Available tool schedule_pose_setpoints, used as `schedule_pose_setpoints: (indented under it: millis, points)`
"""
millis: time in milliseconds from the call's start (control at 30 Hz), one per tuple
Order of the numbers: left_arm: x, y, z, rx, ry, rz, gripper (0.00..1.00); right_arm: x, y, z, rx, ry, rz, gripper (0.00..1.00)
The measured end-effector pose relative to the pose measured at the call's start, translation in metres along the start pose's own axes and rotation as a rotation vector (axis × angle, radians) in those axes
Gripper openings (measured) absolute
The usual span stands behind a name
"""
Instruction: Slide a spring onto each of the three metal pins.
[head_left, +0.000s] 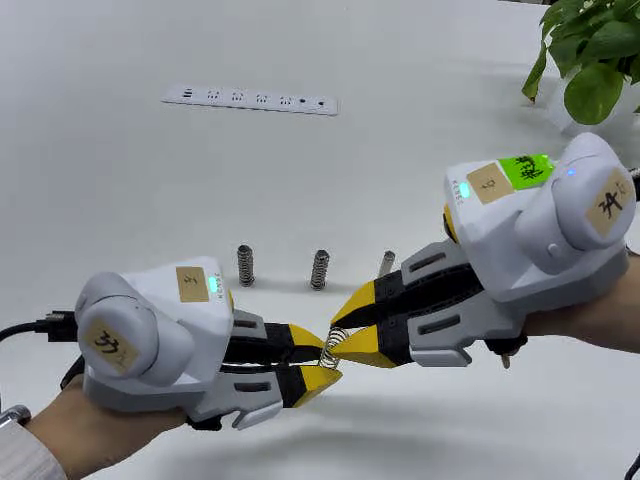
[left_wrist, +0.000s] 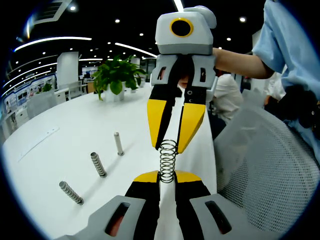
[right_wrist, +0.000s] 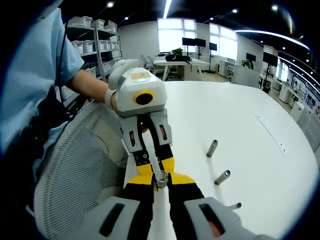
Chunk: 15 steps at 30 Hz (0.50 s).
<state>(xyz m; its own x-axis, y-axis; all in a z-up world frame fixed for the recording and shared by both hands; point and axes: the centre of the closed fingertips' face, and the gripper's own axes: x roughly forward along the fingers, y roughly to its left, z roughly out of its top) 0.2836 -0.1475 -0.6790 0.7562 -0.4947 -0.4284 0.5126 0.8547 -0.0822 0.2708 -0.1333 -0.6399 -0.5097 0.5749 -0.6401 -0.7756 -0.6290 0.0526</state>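
Observation:
A small steel spring (head_left: 337, 346) hangs in the air between my two grippers. The left gripper (head_left: 325, 358) is shut on one end of it and the right gripper (head_left: 345, 330) pinches the other end. In the left gripper view the spring (left_wrist: 167, 160) stands upright from my left gripper (left_wrist: 167, 176) up to the right gripper's (left_wrist: 169, 146) yellow tips. The right gripper view shows the spring (right_wrist: 160, 178) end-on. Behind stand three pins in a row: two wear springs (head_left: 245, 265) (head_left: 319, 268), while the right pin (head_left: 386, 263) is bare.
A white power strip (head_left: 250, 99) lies at the back of the white table (head_left: 130, 190). A potted plant (head_left: 590, 50) stands at the far right corner. A grey mesh chair (left_wrist: 270, 165) sits off the table's near edge.

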Motion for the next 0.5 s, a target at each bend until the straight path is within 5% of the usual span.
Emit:
schedule_pose_setpoints:
  millis: [167, 500]
  points:
    - [0.002, -0.001, 0.001, 0.0, -0.006, -0.002, 0.09, -0.002, 0.0, -0.002, -0.02, 0.032, 0.011, 0.18]
    - [0.006, -0.001, -0.003, -0.001, 0.015, -0.009, 0.09, -0.001, -0.001, -0.015, -0.116, 0.2, 0.068, 0.18]
